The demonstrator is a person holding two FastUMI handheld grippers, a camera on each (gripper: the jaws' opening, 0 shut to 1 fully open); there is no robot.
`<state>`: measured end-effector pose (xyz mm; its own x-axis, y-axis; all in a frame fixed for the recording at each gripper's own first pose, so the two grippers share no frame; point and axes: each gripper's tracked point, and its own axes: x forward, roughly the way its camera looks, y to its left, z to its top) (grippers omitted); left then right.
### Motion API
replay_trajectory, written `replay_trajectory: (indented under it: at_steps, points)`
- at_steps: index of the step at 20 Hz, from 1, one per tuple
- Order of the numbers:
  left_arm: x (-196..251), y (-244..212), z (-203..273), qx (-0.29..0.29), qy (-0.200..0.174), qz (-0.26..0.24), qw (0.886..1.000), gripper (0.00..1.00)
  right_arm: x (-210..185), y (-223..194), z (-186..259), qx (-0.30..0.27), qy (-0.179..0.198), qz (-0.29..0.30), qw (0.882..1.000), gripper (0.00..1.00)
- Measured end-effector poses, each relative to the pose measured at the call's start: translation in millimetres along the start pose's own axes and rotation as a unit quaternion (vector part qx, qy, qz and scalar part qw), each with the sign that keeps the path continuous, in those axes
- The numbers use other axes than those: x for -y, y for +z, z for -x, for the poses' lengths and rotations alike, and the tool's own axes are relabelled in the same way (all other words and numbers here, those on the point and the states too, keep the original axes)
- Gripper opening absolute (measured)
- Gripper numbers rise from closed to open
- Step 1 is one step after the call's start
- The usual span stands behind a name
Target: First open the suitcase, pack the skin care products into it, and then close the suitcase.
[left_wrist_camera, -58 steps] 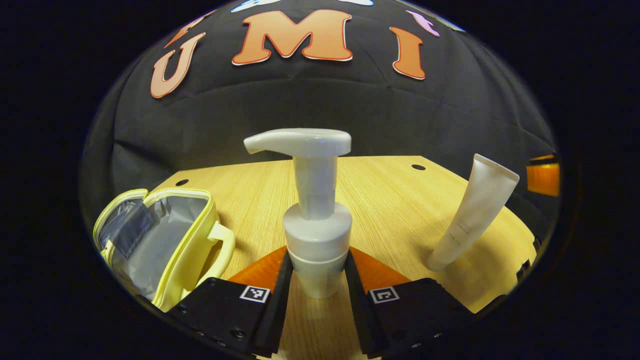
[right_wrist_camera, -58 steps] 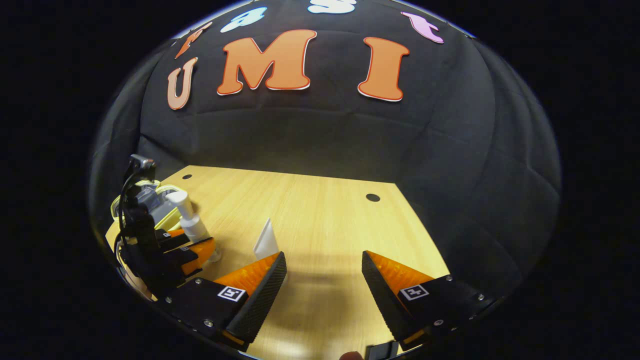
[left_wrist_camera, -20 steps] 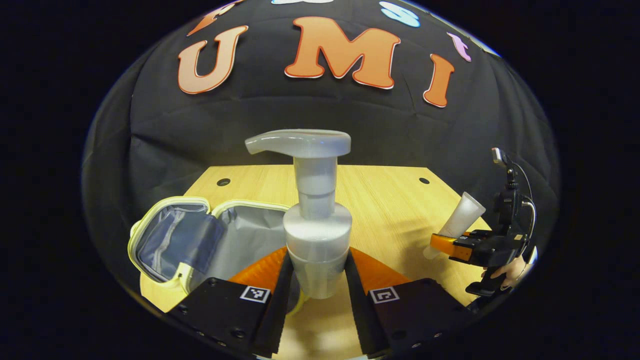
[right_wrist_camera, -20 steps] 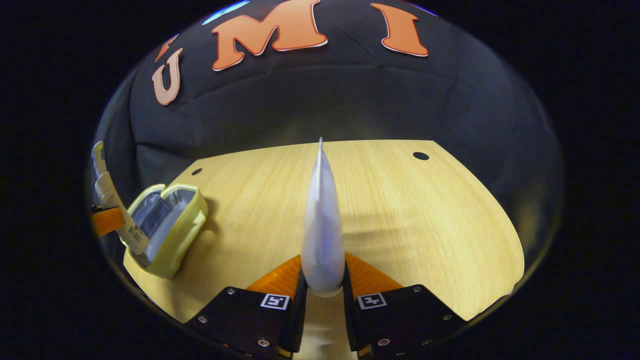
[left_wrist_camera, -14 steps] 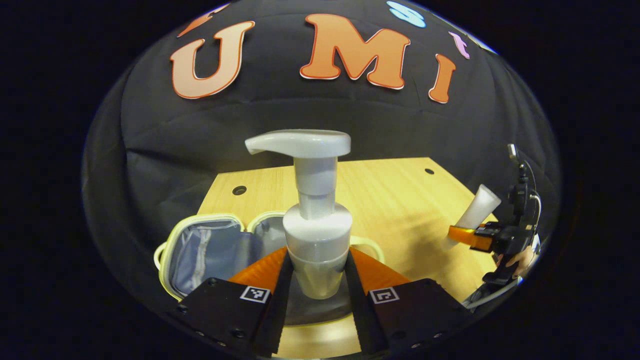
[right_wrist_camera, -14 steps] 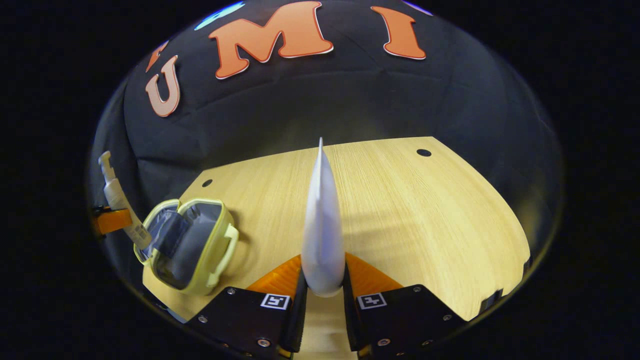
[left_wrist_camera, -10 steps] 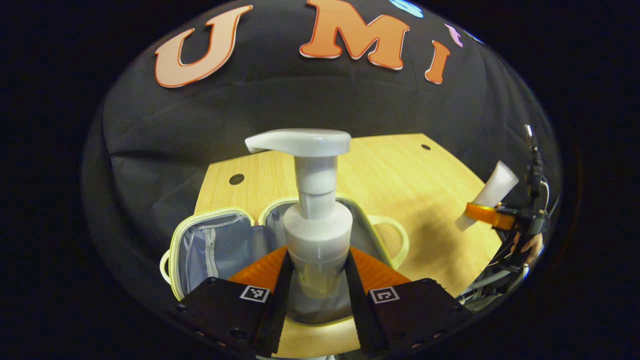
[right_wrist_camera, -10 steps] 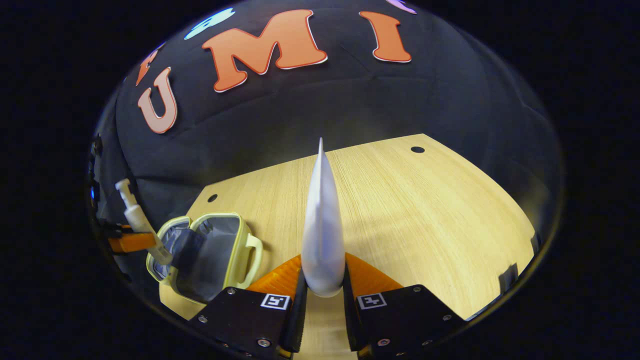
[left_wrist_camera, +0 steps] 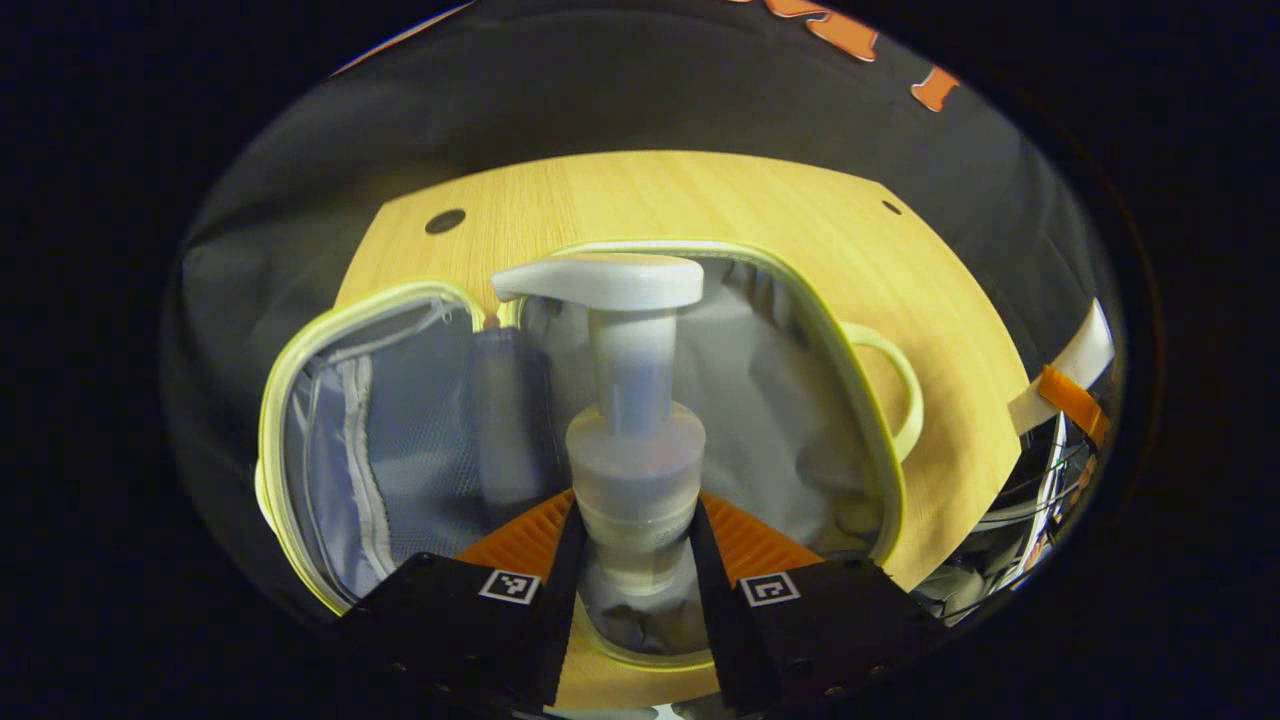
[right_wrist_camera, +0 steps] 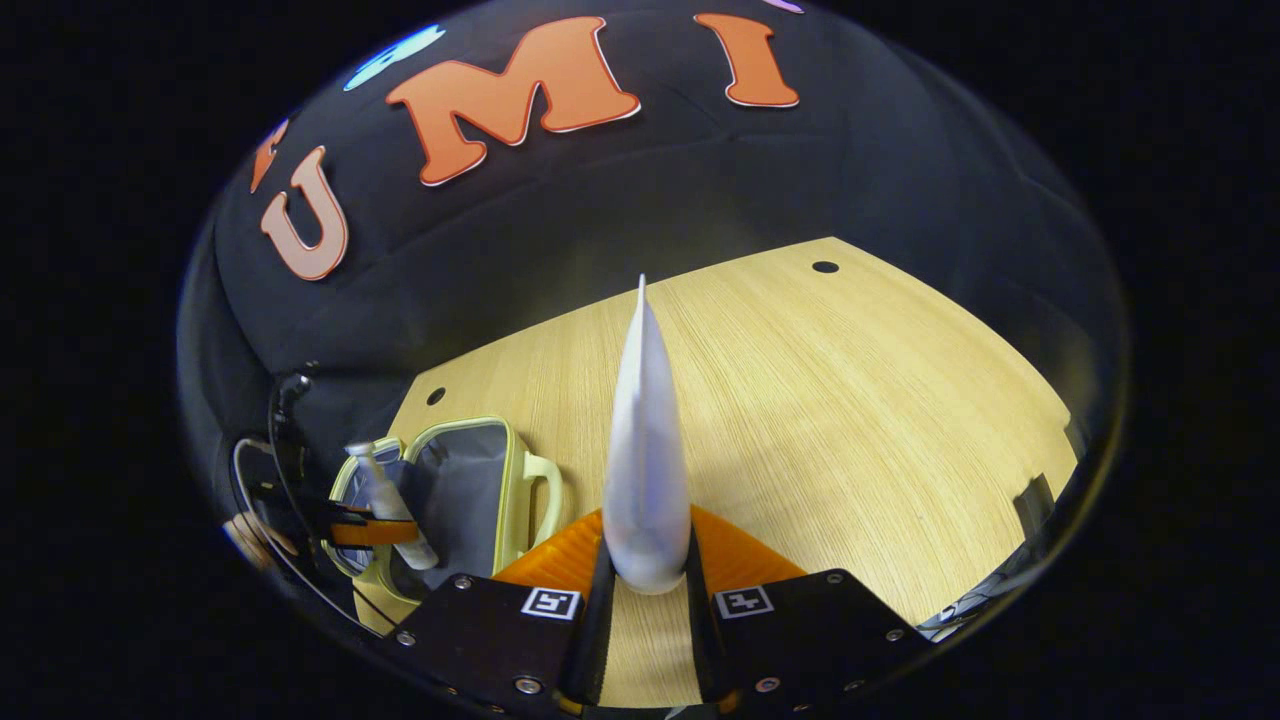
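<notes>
My left gripper (left_wrist_camera: pixel 630 545) is shut on a white pump bottle (left_wrist_camera: pixel 632 400), held over the grey-lined inside of the open pale-yellow suitcase (left_wrist_camera: pixel 800 300). The suitcase lid (left_wrist_camera: pixel 380 420) lies flat to the left. In the right gripper view, my right gripper (right_wrist_camera: pixel 646 585) is shut on a white tube (right_wrist_camera: pixel 643 450), upright above the wooden table. There the suitcase (right_wrist_camera: pixel 470 490) sits at lower left, with the left gripper (right_wrist_camera: pixel 365 528) holding the pump bottle (right_wrist_camera: pixel 385 505) over it. The tube (left_wrist_camera: pixel 1075 360) and the right gripper (left_wrist_camera: pixel 1065 390) appear at the right edge of the left gripper view.
The wooden table (right_wrist_camera: pixel 850 400) has small round holes near its far corners (right_wrist_camera: pixel 825 267). The suitcase handle (left_wrist_camera: pixel 895 385) sticks out on the right side. A hand (right_wrist_camera: pixel 250 535) holds the left gripper at the table's near-left edge.
My left gripper has tilted down and carried the pump bottle from beside the suitcase to over its open interior. My right gripper closed on the tube, lifted it and turned toward the suitcase.
</notes>
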<state>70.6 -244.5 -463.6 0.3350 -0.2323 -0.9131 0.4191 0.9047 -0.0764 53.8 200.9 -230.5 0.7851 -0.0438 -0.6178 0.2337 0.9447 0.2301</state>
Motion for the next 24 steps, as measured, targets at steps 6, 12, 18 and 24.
replay_trajectory:
  at_steps: [6, 12, 18, 24]
  points:
    - [3, 14, -28, -0.021, 0.003, -0.022, 1.0, 0.58, -5, -3, 3, -0.015, 0.003, 0.004, 1.0, 0.35]
    - [9, 10, -42, -0.036, -0.007, -0.005, 0.999, 0.62, -16, -2, 6, -0.026, 0.01, 0.013, 1.0, 0.35]
    - [22, 26, -19, 0.014, -0.017, -0.001, 1.0, 1.0, -54, 6, 5, -0.041, 0.044, 0.029, 0.998, 0.3]
    - [5, 60, 72, 0.157, -0.001, 0.0, 0.988, 0.99, -130, 10, 5, -0.08, 0.112, 0.057, 0.989, 0.35]
